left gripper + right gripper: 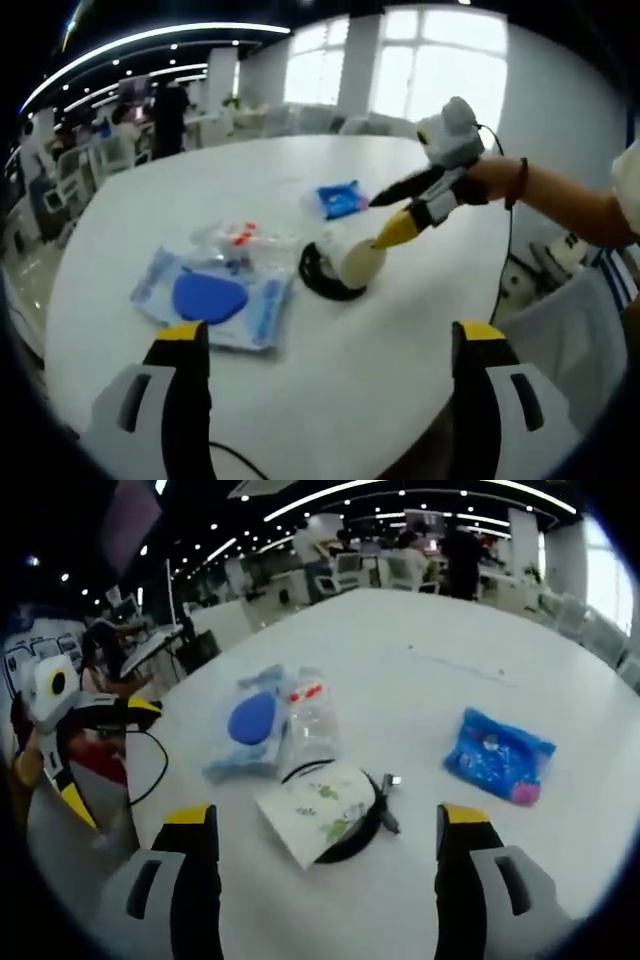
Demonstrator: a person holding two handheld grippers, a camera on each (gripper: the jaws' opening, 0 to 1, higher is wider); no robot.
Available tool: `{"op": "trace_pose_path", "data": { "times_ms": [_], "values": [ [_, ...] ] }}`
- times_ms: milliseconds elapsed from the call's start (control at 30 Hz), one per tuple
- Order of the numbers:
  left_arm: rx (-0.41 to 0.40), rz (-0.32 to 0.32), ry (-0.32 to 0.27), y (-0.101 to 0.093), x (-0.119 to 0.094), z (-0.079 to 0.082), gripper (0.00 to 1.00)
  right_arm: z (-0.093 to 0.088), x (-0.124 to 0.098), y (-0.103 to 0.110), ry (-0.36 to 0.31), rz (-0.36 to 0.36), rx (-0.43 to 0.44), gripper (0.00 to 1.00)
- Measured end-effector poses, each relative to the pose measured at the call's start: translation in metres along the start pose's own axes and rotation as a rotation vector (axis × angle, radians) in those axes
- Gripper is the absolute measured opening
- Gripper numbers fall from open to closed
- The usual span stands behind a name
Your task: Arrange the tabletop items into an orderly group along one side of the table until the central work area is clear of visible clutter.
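Loose items sit bunched near the middle of a round white table, both grippers spread open over them.

The white table takes up most of the room in front of me, with office desks and people blurred behind it. On it, the flat clear packet with a blue oval inside is the biggest piece, with a crumpled clear bag showing red bits touching its far edge. Just beside them a white cup lies on its side on a coil of black cable. The small blue pouch lies apart. The left gripper hangs with jaws wide, holding nothing; the right gripper likewise gapes just short of the cup.
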State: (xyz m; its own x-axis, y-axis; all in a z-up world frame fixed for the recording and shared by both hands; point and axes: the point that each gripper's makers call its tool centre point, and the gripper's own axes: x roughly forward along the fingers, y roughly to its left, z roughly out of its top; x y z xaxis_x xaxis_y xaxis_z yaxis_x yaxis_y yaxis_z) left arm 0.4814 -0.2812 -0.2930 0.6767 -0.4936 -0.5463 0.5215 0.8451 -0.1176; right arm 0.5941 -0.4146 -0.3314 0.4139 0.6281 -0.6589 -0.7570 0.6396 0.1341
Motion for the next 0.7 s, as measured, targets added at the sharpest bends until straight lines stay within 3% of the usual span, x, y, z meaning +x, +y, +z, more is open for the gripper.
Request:
{"op": "trace_pose_path", "data": {
  "times_ms": [167, 267, 400, 700],
  "values": [
    [0.003, -0.002, -0.007, -0.0002, -0.0003, 0.0022, 0.97, -0.0051, 0.0055, 0.0030, 0.004, -0.013, -0.036, 0.76],
    [0.006, -0.005, -0.008, -0.0008, -0.0001, 0.0029, 0.97, -0.0077, 0.0068, -0.0022, 0.022, -0.060, -0.097, 0.68],
    [0.006, -0.008, -0.007, -0.0016, 0.0001, 0.0027, 0.96, -0.0093, 0.0070, -0.0018, 0.030, -0.087, -0.138, 0.51],
    [0.017, -0.004, -0.010, -0.0013, -0.0006, 0.0038, 0.96, -0.0092, 0.0069, -0.0023, 0.020, -0.140, -0.195, 0.29]
  ]
}}
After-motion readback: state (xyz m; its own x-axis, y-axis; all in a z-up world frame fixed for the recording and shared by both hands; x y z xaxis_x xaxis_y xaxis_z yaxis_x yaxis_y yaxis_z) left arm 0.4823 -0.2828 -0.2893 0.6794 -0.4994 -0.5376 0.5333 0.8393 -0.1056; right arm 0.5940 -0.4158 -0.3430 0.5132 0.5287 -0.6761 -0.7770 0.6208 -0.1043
